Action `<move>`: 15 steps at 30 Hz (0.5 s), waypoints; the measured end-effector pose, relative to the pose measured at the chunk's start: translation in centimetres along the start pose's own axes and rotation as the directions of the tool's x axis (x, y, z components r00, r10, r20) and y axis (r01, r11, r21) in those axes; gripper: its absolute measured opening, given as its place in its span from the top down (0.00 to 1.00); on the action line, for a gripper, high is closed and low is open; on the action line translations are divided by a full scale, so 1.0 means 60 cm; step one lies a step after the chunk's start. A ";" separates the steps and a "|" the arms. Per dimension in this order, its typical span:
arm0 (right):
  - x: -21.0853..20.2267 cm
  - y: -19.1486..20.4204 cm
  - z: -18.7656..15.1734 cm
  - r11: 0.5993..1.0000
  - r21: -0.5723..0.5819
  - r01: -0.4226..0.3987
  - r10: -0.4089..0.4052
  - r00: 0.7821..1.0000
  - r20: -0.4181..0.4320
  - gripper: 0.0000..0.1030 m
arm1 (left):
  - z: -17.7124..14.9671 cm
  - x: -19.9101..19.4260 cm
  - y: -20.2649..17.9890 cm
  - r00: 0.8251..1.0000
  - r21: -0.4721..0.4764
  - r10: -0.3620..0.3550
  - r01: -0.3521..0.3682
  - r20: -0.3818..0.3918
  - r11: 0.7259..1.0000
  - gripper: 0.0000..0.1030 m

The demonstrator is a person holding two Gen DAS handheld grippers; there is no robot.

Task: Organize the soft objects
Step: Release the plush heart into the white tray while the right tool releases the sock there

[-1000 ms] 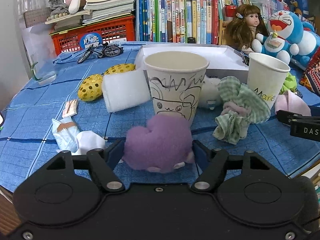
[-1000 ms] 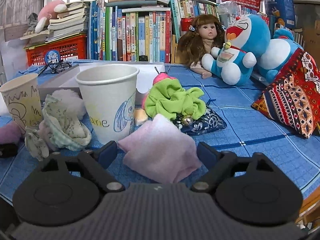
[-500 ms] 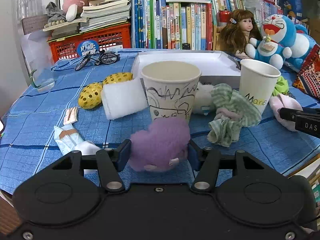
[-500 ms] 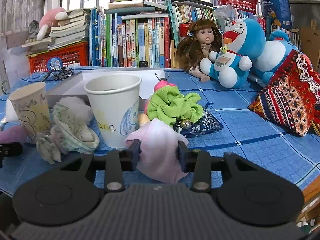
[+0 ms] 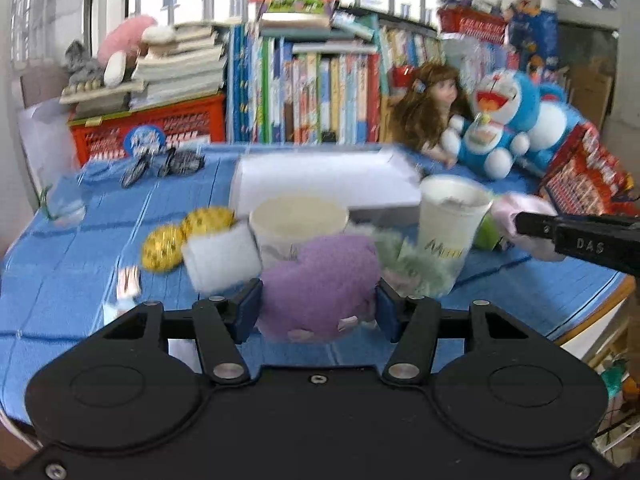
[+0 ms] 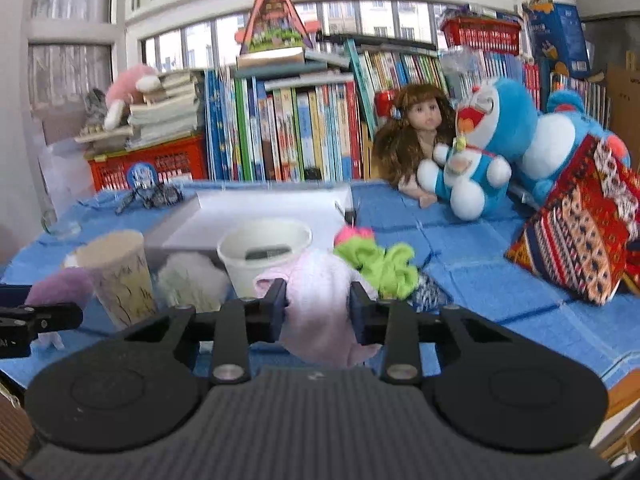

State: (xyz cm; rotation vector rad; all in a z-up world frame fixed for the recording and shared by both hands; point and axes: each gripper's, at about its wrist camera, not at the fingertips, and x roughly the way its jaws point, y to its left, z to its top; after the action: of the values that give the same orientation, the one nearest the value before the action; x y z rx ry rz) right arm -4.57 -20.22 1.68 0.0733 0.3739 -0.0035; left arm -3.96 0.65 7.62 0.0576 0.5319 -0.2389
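Fingers of the left gripper [image 5: 318, 306] were clamped on a purple plush [image 5: 320, 280], held above the blue desk [image 5: 60, 280] just in front of the doodled paper cup [image 5: 298, 220]. The right gripper [image 6: 318, 310] pinched a pink cloth [image 6: 320, 300], raised beside the white cup [image 6: 264, 250], near a green scrunchie [image 6: 384, 264].

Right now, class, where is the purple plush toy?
In the left wrist view, the purple plush toy sits pinched in the left claw, just in front of the scribbled paper cup.
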 end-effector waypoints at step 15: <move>0.007 -0.020 0.054 1.000 0.006 -0.020 0.019 0.999 0.032 0.78 | 0.123 0.016 0.055 0.998 -0.022 -0.014 0.015 0.058 1.000 0.46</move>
State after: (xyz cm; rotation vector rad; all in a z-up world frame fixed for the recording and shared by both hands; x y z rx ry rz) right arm -3.06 -21.65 4.43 0.0834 0.3415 0.0133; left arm 1.28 2.79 13.48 0.0250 0.4776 -0.2482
